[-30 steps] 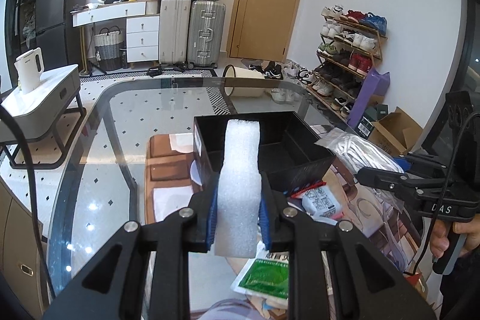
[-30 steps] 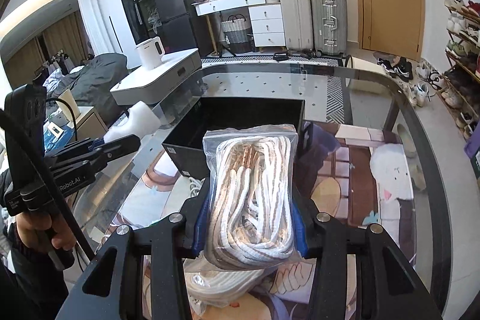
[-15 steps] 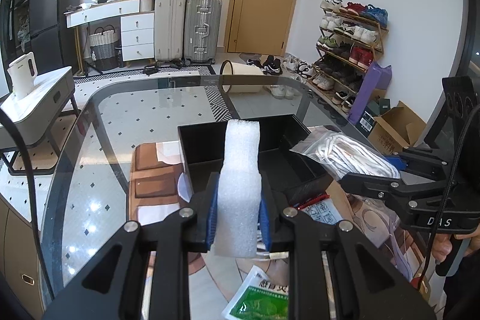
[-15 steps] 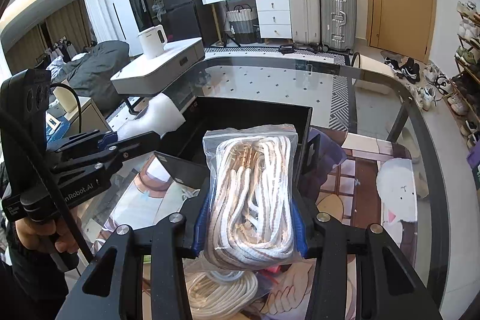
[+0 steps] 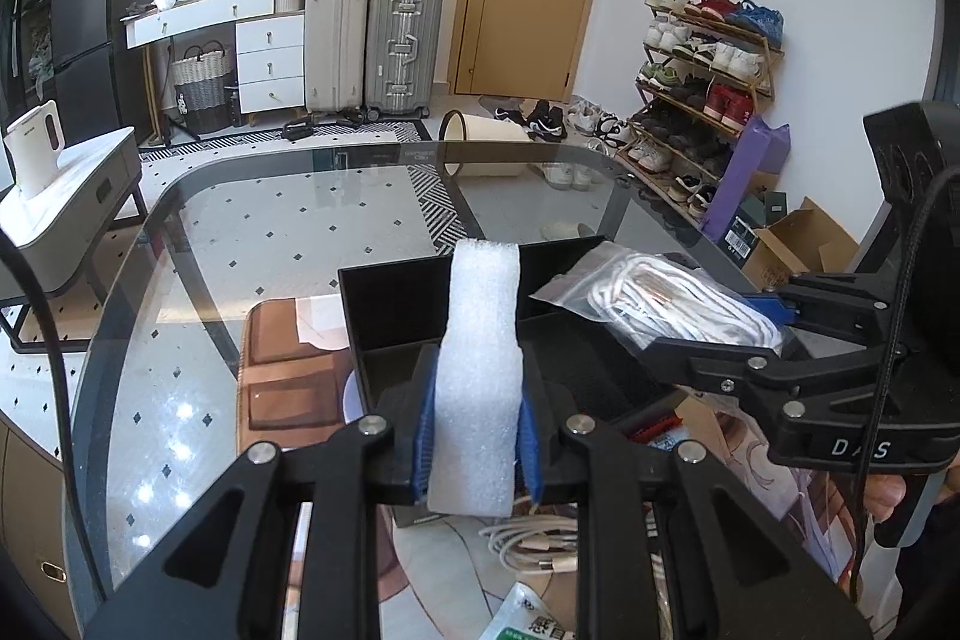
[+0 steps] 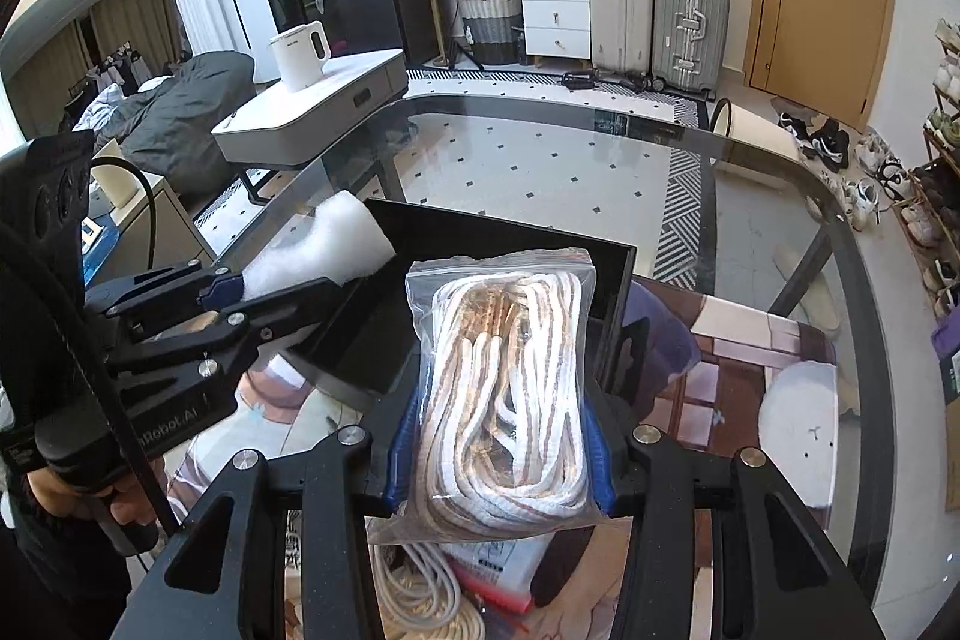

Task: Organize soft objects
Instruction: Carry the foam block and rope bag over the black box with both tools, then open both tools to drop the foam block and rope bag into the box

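Left gripper clamps foam strip; right gripper clamps rope bag. Black bin lies directly ahead, upper centre, apparently nearer the right.

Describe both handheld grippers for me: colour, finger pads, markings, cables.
Both are matte black linkage frames with silver pivot bolts and blue finger pads. The left gripper carries white "Robot.AI" lettering, seen from the right wrist view. The right gripper reads "DAS" on its body. A black cable loops from each handle.
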### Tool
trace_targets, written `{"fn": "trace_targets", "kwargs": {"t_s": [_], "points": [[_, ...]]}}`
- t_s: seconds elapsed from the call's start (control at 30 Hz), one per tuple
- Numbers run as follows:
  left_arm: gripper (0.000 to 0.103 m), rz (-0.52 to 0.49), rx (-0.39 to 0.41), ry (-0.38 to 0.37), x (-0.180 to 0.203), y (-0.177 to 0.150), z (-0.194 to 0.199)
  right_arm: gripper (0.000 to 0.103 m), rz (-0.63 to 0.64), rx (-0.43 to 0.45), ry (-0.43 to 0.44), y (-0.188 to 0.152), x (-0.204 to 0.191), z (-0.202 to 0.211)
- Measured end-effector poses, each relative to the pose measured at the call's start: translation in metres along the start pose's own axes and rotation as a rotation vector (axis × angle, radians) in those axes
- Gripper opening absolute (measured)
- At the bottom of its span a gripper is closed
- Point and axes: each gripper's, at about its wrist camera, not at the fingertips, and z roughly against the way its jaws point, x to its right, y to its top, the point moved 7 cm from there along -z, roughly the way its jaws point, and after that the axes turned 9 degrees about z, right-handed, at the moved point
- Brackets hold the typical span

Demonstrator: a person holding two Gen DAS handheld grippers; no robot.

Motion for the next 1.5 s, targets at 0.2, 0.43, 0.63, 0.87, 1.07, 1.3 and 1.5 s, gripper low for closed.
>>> {"fn": "trace_targets", "kwargs": {"t_s": [0.2, 0.43, 0.63, 0.87, 1.07, 1.3, 1.5], "points": [[0.021, -0.005, -0.017, 0.003, 0.003, 0.002, -0.011, 0.045, 0.02, -0.03, 0.002, 0.007, 0.003, -0.017], [0.021, -0.014, -0.039, 0.018, 0.002, 0.001, -0.025, 0.045, 0.07, -0.081, 0.006, 0.012, -0.001, -0.035], [0.021, -0.021, -0.058, 0.033, 0.001, -0.001, -0.036, 0.045, 0.108, -0.121, 0.013, 0.017, 0.001, -0.055], [0.021, -0.043, -0.065, 0.03, 0.005, -0.002, -0.041, 0.045, 0.098, -0.152, 0.033, 0.019, 0.008, -0.073], [0.021, -0.082, -0.063, 0.04, 0.01, -0.007, -0.041, 0.045, 0.077, -0.185, 0.011, 0.016, 0.005, -0.079], [0.023, -0.089, -0.064, 0.027, 0.007, -0.011, -0.03, 0.059, 0.042, -0.135, 0.033, 0.015, 0.004, -0.072], [0.055, -0.051, -0.075, 0.003, 0.005, -0.01, -0.014, 0.082, -0.001, 0.03, 0.031, 0.022, 0.018, -0.031]]}}
